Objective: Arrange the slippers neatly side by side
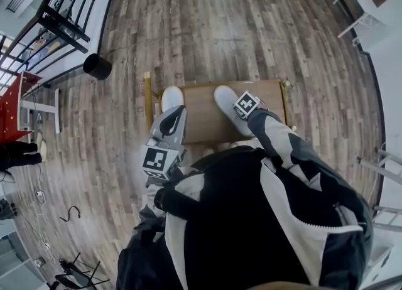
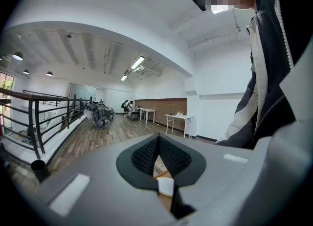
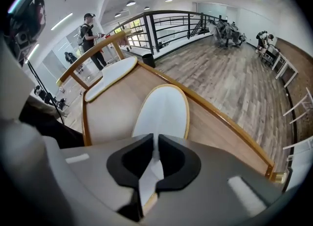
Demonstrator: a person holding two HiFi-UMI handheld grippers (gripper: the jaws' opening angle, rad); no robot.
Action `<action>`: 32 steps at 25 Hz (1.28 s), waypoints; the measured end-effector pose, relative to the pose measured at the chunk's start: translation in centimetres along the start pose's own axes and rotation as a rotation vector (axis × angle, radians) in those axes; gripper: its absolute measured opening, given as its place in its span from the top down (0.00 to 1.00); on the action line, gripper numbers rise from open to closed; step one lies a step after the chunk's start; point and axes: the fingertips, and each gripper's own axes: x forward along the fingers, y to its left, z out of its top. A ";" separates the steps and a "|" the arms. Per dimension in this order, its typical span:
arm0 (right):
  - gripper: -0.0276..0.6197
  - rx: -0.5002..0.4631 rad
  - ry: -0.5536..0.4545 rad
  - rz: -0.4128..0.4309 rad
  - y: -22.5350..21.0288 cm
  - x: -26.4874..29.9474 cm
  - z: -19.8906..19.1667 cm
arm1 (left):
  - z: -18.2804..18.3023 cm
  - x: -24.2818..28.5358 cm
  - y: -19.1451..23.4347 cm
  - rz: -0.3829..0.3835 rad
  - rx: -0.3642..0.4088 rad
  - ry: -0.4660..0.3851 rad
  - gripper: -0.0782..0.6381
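The floor [image 1: 220, 25] is grey-brown wood plank throughout. A black metal railing [image 2: 39, 122] runs along its open edge, and a black cylindrical bin [image 1: 97, 66] stands close to it. Walls and ceiling are white, and the ceiling carries lit strip lights [image 2: 137, 63]. One far wall [image 2: 161, 105] is brick-faced, with white tables [image 2: 178, 119] near it. A low wooden table [image 1: 201, 116] stands mid-floor.

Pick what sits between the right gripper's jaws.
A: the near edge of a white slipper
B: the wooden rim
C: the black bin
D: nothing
A: the right gripper view shows the right gripper with its jaws nearly together and the near edge of the white slipper pinched between them.
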 end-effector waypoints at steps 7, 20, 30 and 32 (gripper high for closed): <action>0.92 0.063 -0.055 0.021 -0.3 -0.8 0.1 | -0.1 0.4 -0.2 -0.009 -0.012 0.002 0.86; 0.92 0.084 -0.594 0.048 4.8 -15.4 8.6 | 0.6 1.4 -0.5 -0.054 -0.046 -0.022 0.86; 0.92 0.007 -0.909 -0.027 9.2 -29.2 9.7 | 0.7 2.4 -1.8 -0.105 -0.053 -0.027 0.87; 0.92 -0.010 -0.926 -0.048 9.9 -30.5 8.9 | 0.8 2.5 -2.2 -0.114 -0.055 -0.028 0.86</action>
